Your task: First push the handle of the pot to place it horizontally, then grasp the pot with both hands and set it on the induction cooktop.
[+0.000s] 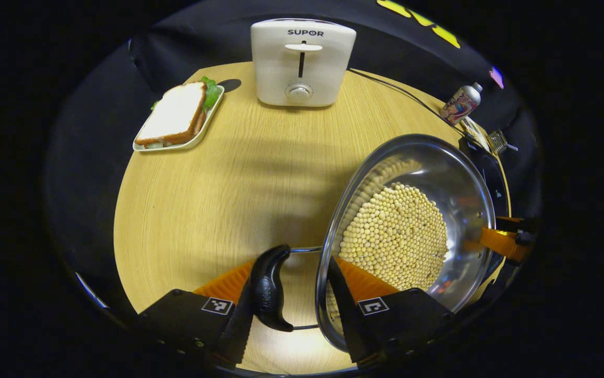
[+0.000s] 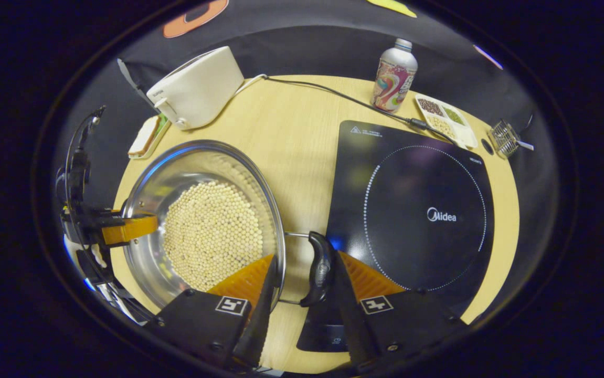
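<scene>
Apparently both hand-held grippers (image 1: 291, 294) straddle pot (image 1: 438, 178).

This is a staged kitchen corner inside a booth, walled by black cloth. A round wooden surface (image 2: 291, 131) carries cooking gear. A white toaster (image 1: 302, 60) stands at its far edge, with a sandwich on a tray (image 1: 178, 116) beside it. An induction cooktop (image 2: 417, 210) lies flat near the right edge, its cable running back. A steel pot of soybeans (image 2: 204, 220), a drink bottle (image 2: 393, 76) and a divided dish of beans (image 2: 446, 123) complete the setting.
</scene>
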Demonstrator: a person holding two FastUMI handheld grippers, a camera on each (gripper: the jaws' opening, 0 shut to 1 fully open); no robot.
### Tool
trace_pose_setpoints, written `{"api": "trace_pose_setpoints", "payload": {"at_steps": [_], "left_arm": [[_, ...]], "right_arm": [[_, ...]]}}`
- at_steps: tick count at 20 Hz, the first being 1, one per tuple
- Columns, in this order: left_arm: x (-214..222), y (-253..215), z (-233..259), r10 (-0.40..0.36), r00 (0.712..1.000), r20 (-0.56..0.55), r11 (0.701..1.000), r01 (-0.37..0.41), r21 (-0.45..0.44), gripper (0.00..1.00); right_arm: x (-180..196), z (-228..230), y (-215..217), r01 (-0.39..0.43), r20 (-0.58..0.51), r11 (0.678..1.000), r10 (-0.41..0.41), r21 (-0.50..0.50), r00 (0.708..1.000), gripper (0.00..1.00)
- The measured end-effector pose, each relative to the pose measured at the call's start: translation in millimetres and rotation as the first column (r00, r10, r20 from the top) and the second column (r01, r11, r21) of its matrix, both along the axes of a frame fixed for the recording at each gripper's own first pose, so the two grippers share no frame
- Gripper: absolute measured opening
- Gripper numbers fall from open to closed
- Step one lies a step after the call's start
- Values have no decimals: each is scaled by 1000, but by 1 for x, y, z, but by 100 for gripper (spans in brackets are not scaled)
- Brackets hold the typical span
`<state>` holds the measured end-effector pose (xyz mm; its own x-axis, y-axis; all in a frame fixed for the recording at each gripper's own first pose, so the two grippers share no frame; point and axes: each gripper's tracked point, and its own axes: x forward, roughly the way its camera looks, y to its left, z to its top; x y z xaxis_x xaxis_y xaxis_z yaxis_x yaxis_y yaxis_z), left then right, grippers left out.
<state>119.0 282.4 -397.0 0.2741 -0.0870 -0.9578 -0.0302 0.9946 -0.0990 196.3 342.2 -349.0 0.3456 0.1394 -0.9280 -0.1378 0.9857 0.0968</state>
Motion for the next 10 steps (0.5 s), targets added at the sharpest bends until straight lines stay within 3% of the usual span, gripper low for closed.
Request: {"api": "trace_pose_setpoints", "payload": {"at_steps": [9, 10], "left_arm": [[-8, -2, 1, 43, 999, -20, 999, -43, 1, 69], [-8, -1, 0, 41, 999, -28, 999, -41, 4, 60]], "right_arm": [[2, -1, -1, -50, 77, 999, 49, 19, 996, 58], [2, 0, -1, -50, 77, 999, 48, 22, 996, 59]]}}
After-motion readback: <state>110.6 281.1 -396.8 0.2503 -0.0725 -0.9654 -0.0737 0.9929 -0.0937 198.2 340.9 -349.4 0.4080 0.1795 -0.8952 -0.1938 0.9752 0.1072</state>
